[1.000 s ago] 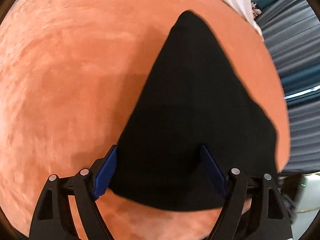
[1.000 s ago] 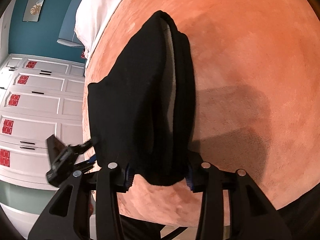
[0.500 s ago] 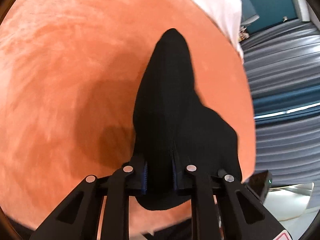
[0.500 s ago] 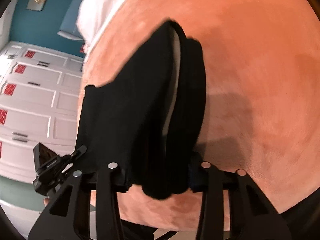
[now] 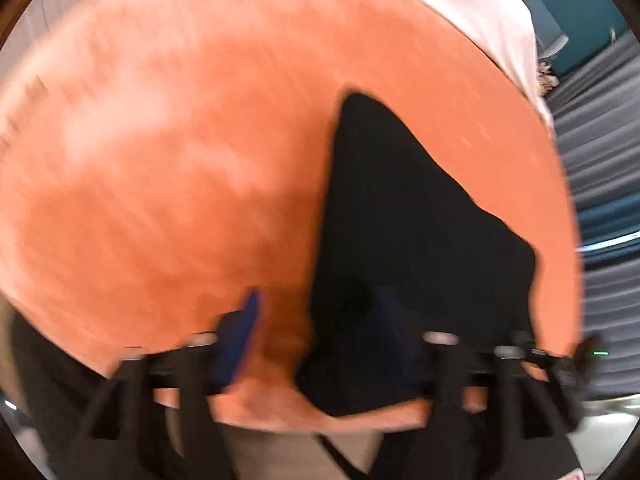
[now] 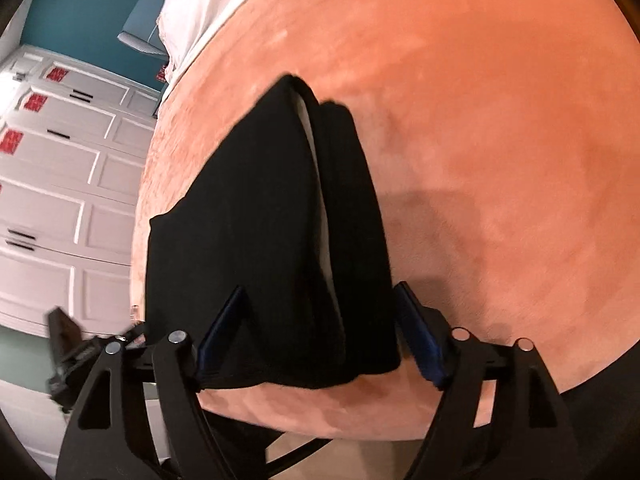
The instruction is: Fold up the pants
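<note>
Black folded pants [image 6: 260,240] lie on the orange bed cover [image 6: 500,140], near its front edge, with a pale strip of lining showing along a fold. My right gripper [image 6: 320,332] has the pants' near end between its jaws; they are opening, and the blue pads [image 6: 418,336] stand off the cloth. In the blurred left wrist view the pants [image 5: 400,220] lie right of centre. My left gripper [image 5: 316,328] is opening too, with one pad [image 5: 240,332] over bare cover and the other over the pants' left edge. It grips nothing.
A white sheet [image 5: 460,4] covers the bed's far end. White wardrobe doors [image 6: 60,200] with red stickers stand left of the bed, and grey curtains [image 5: 600,160] hang on its other side. The cover's front edge [image 6: 320,420] drops to the floor just under both grippers.
The left gripper closed on the pants' near fold, then let go and swung left. The right gripper let go of the near end, and the pants now lie flatter on the cover.
</note>
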Demonstrator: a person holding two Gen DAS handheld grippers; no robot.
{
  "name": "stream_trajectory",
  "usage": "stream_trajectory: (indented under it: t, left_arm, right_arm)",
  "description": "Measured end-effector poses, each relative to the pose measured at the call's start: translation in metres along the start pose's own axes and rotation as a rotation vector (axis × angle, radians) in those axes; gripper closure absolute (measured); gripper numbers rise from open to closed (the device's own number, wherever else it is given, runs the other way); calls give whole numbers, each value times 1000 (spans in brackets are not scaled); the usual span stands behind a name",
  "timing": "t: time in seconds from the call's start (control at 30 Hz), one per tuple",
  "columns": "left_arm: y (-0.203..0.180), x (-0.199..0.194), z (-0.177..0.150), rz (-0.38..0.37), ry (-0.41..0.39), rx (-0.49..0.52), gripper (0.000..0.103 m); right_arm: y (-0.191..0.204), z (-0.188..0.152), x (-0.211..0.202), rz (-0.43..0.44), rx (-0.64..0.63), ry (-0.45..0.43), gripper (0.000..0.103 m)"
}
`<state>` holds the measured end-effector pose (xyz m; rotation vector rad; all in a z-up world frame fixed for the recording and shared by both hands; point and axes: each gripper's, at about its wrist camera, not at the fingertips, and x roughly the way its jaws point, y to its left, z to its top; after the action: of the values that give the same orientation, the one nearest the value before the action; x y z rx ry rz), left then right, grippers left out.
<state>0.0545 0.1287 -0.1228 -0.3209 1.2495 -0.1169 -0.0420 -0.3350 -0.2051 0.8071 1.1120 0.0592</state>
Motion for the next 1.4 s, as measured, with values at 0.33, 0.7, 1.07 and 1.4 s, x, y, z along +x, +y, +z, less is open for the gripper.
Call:
stream_trajectory:
  t: [0.33, 0.7, 1.07, 1.4]
  left_arm:
    - [-14, 41, -16, 92, 95, 107, 20]
    - [57, -21, 16, 221, -42, -92, 20]
    - [23, -12, 0, 204, -20, 38, 20]
    - [-15, 10, -4, 188, 6, 114, 20]
  right_arm:
    - [7, 1, 7, 19, 75, -33, 25]
    - [189, -76, 37, 105, -680, 99, 73]
    - [223, -106, 122, 65, -691, 234, 95]
    - [147, -39, 28, 5, -370, -26, 80]
